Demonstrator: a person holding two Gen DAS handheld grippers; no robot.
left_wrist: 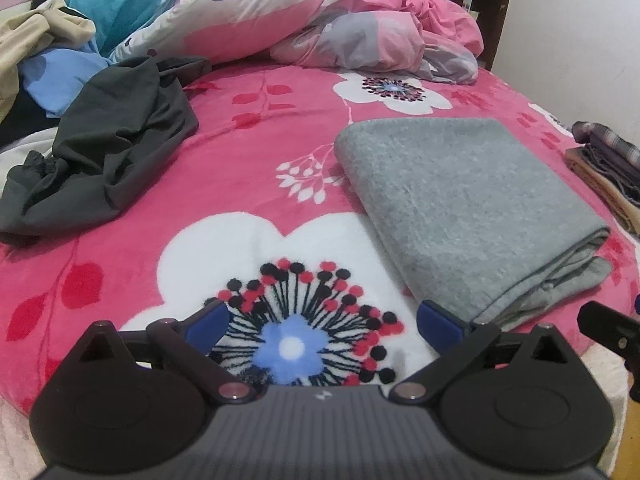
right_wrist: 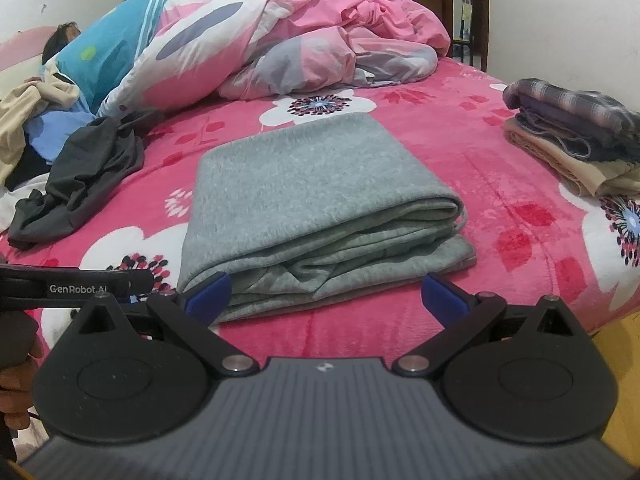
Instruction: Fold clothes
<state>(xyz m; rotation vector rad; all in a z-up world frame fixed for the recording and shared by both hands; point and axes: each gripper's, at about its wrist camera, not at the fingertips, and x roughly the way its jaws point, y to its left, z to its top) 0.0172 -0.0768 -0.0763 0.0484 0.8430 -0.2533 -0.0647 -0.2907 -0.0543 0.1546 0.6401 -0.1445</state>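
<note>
A folded grey garment (left_wrist: 468, 208) (right_wrist: 316, 204) lies flat on the pink flowered bedspread (left_wrist: 248, 160) (right_wrist: 500, 184). My left gripper (left_wrist: 322, 326) is open over a white flower print, just left of the garment's near corner, with nothing between its blue pads. My right gripper (right_wrist: 326, 294) is open too, hovering at the garment's near folded edge; its left fingertip (right_wrist: 210, 290) overlaps the cloth's edge, but the pads do not press on it. A crumpled dark grey garment (left_wrist: 108, 152) (right_wrist: 84, 176) lies unfolded at the left.
A heaped pink quilt (left_wrist: 320, 12) (right_wrist: 304, 32) and a blue pillow (right_wrist: 108, 52) fill the back of the bed, where a person lies. A stack of folded clothes (right_wrist: 576, 136) (left_wrist: 608, 172) sits at the right edge. Beige and blue clothes (left_wrist: 44, 52) pile at far left.
</note>
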